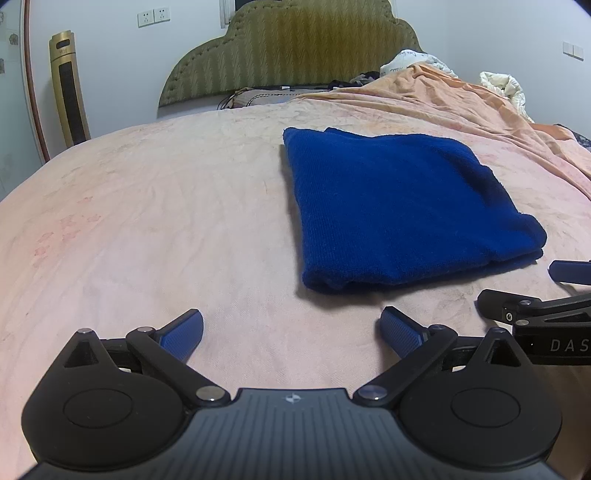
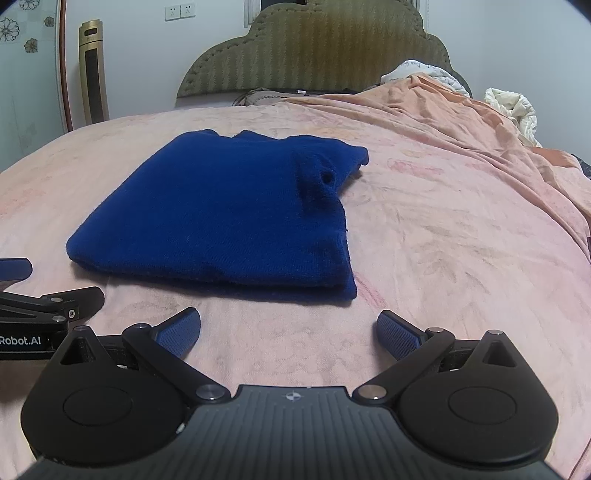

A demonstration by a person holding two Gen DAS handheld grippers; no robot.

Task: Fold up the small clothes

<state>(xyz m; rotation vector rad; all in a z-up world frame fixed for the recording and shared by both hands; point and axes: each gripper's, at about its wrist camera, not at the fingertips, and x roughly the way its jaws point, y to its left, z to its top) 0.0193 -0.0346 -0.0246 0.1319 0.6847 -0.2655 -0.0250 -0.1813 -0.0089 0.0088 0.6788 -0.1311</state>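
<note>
A bedroom, dim light: I stand at the foot of a bed (image 1: 155, 229) spread with a pale pink sheet, creased and faintly patterned. Behind the bed rises a scalloped olive headboard (image 1: 295, 55) against a white wall; left of the headboard stands a gold tower fan (image 1: 69, 88), and above it a pair of wall sockets (image 1: 154, 16). To the right of the headboard an orange blanket (image 1: 480, 110) lies rumpled over the mattress, with white bedding (image 1: 504, 86) bunched beyond it.

The blue sweater (image 2: 221, 214) lies folded into a thick, roughly square pad on the sheet, well short of the headboard — flat, layered, its folded edge towards me.

My left claw (image 1: 291, 332) is released, fingers (image 1: 183, 332) spread wide with nothing between them; the sweater sits just ahead of it and off to its right, not touching. My right claw (image 2: 290, 332) is likewise spread and empty, the sweater just ahead and slightly left, its near edge close to the fingertips but apart. Both claws hover over bare sheet, side by side — each shows at the edge of the other's view.
</note>
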